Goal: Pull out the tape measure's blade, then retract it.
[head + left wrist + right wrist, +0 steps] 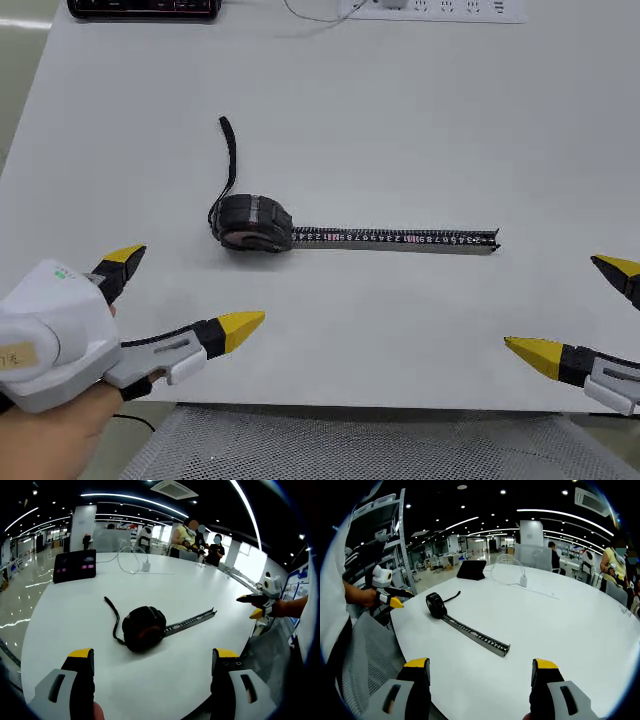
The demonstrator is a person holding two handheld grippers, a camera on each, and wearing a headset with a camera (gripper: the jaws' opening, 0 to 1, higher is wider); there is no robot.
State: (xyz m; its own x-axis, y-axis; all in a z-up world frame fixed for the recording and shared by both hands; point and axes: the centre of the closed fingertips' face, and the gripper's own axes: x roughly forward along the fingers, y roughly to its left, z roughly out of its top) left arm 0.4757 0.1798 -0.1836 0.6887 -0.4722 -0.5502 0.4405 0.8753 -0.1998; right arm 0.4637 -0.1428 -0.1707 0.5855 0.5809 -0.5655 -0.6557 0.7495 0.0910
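Note:
A black tape measure (251, 222) lies on the white table (400, 120), its blade (395, 238) pulled out to the right and flat on the surface. A black wrist strap (231, 150) trails behind the case. My left gripper (190, 290) is open at the near left edge, short of the case and touching nothing. My right gripper (572, 308) is open at the near right edge, beyond the blade's tip. In the left gripper view the case (144, 627) sits ahead between the jaws. In the right gripper view the blade (476, 636) runs toward me from the case (435, 605).
A dark tablet or keyboard (143, 8) lies at the table's far left, and a white power strip (440, 9) with a cable at the far edge. A grey mesh chair (350, 445) stands under the near edge. People stand in the background (200, 542).

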